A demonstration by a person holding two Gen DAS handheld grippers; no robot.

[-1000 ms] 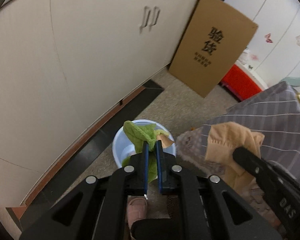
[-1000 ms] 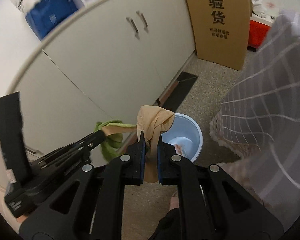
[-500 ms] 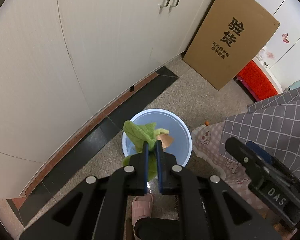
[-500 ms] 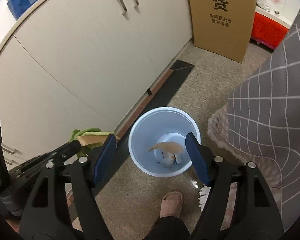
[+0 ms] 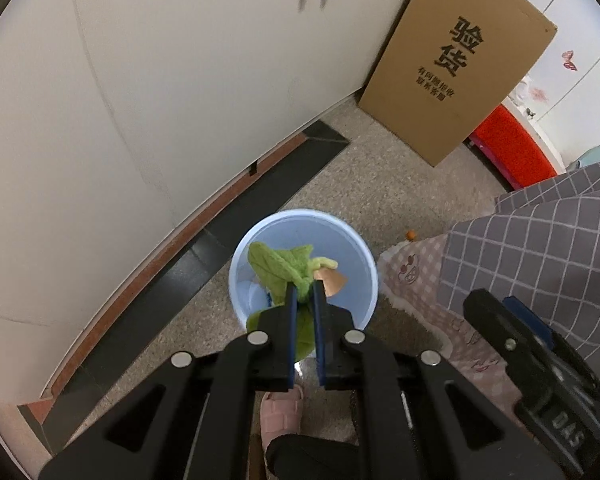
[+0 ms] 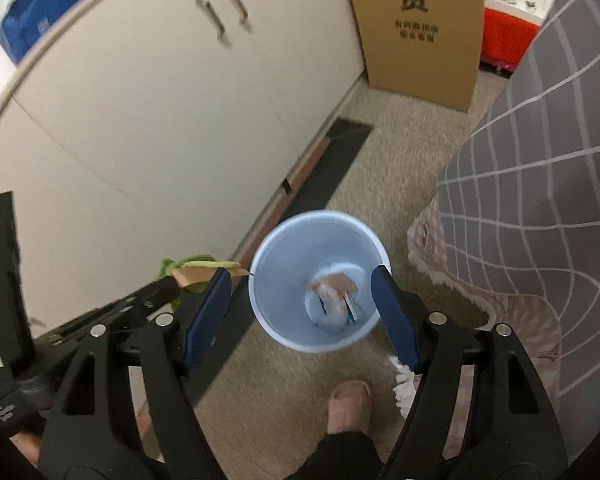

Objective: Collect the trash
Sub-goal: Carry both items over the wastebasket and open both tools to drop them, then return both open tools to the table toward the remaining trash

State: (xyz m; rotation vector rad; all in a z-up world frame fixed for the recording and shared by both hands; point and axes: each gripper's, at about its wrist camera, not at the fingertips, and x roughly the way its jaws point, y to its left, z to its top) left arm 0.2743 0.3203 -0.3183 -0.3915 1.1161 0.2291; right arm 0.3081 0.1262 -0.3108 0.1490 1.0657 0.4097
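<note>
A pale blue bin [image 5: 340, 240] stands on the speckled floor by the cabinets; it also shows in the right wrist view [image 6: 276, 256]. My left gripper [image 5: 305, 286] is shut on a green cloth [image 5: 276, 266] with a brown scrap [image 5: 332, 282], held over the bin's near side. In the right wrist view the cloth [image 6: 192, 262] hangs left of the bin. My right gripper [image 6: 300, 276] is open and empty above the bin. A tan stocking and paper trash [image 6: 336, 290] lie in the bin's bottom.
White cabinets [image 5: 160, 80] run along the left. A tall cardboard box [image 5: 456, 60] leans at their far end, with a red crate [image 5: 512, 148] beyond. A checked bedcover [image 6: 540, 160] hangs at the right. My slippered foot [image 6: 348, 404] stands in front of the bin.
My right gripper opened and the tan stocking dropped into the bin. My left gripper carried the green cloth closer over the bin.
</note>
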